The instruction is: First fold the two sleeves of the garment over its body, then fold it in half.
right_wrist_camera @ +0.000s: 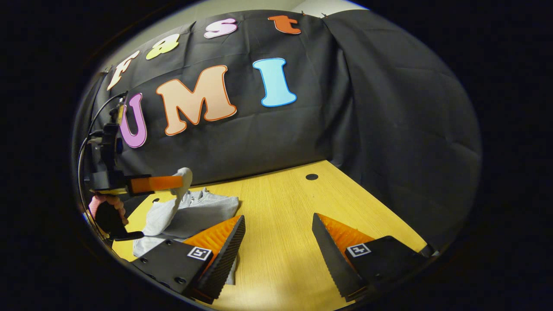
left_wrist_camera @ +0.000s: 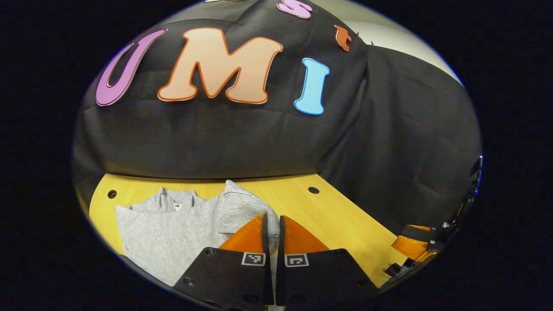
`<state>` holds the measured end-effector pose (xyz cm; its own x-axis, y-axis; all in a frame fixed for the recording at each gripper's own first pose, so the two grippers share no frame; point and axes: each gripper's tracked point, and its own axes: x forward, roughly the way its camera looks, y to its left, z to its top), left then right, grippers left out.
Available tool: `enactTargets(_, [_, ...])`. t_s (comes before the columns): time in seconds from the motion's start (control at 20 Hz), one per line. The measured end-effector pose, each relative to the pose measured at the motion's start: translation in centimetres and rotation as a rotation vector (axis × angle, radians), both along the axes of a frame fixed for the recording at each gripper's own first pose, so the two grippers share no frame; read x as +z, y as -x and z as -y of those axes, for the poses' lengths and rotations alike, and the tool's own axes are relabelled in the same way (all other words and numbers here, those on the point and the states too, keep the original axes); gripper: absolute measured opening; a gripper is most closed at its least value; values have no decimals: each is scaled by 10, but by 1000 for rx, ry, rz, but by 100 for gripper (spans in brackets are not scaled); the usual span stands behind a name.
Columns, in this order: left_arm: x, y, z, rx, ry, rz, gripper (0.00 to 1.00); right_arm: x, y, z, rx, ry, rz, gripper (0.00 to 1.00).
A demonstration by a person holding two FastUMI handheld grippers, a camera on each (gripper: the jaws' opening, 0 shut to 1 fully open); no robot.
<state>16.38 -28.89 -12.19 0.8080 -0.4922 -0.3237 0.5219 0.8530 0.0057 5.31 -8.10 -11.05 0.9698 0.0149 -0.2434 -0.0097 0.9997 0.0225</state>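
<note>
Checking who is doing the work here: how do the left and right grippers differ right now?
The left gripper is shut on the grey garment's sleeve; the right gripper is open and holds nothing. The left lifts the sleeve over the garment; the right hovers over bare table beside it. Both point toward the booth's back wall.

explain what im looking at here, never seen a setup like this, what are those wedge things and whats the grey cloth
Each picture comes from a camera riding on a hand-held gripper, looking along its two fingers, the wedges at the bottom. A person holds one gripper in each hand. In the left gripper view, the left gripper is shut on a sleeve of a grey garment lying on a wooden table. The right gripper view shows the same pinch from the side, sleeve lifted. The right gripper is open, holding nothing, above the table.
</note>
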Motion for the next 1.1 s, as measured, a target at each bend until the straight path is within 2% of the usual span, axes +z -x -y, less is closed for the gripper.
enactTargets(0.15, [-29,-16,10,18,-22,-48,2,0,-7,-2,9,4,-8,97])
enactTargets(0.2, [-37,-21,13,25,-13,-65,2,-2,-11,-3,9,9,-11,93])
enactTargets(0.25, [-44,-29,14,34,-6,-77,2,-5,-13,-5,9,14,-20,97])
enactTargets(0.4, [-70,-48,12,70,-16,-107,2,-10,-18,-9,14,11,-36,98])
enactTargets(0.45, [-77,-53,14,77,-16,-120,5,-13,-17,-8,17,14,-39,98])
enactTargets(0.5, [-87,-54,15,87,-19,-136,2,-14,-16,-8,19,22,-44,97])
enactTargets(0.6, [-102,-57,19,95,-25,-161,5,-22,-16,-9,26,32,-60,97])
enactTargets(0.7, [-111,-60,24,91,-53,-150,14,-28,-16,-13,31,32,-77,98])
enactTargets(0.8, [-111,-59,27,66,-90,-123,39,-32,-15,-15,35,26,-89,98])
enactTargets(0.95, [-94,-52,25,57,-112,-50,98,-41,-15,-24,53,28,-106,98])
enactTargets(1.1, [-68,-38,8,64,-99,-5,95,-46,-14,-37,78,28,-114,98])
